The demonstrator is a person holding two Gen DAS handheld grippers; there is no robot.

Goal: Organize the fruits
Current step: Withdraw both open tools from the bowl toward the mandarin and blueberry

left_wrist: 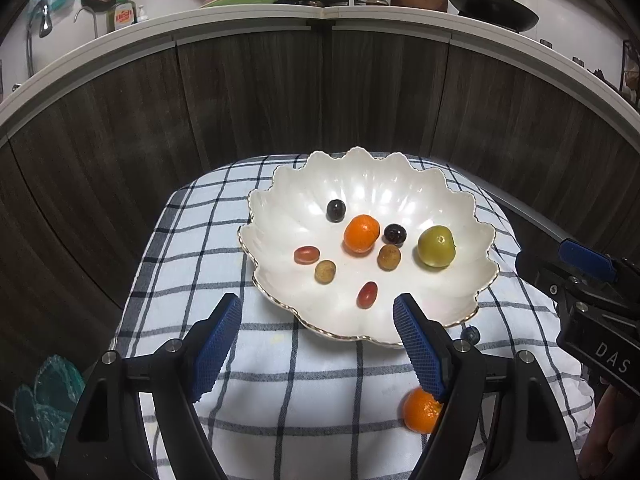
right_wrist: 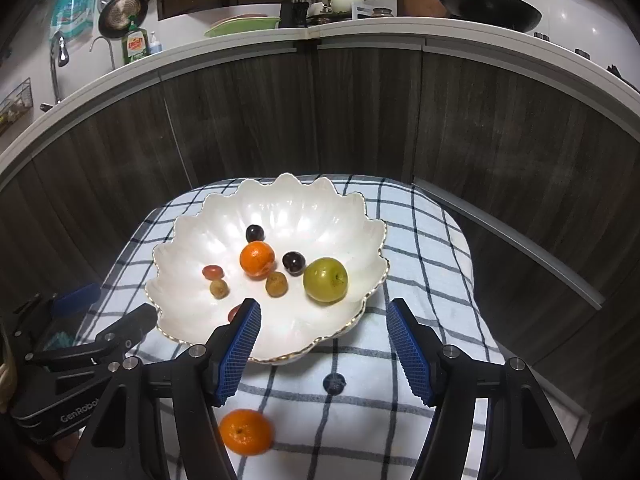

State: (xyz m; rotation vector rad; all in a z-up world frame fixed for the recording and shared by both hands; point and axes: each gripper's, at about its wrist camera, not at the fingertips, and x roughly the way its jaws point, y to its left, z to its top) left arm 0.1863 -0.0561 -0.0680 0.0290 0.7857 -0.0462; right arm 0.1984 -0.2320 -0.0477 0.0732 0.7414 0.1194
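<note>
Both the left gripper [left_wrist: 318, 322] and right gripper [right_wrist: 323, 326] hover wide open and empty near the bowl [right_wrist: 192, 320]; an orange [right_wrist: 247, 432] and blueberry [right_wrist: 334, 383] lie outside it, probably next.

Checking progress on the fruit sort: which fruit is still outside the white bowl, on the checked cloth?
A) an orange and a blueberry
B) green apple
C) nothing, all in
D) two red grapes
A: an orange and a blueberry lie on the cloth in front of the bowl.
</note>
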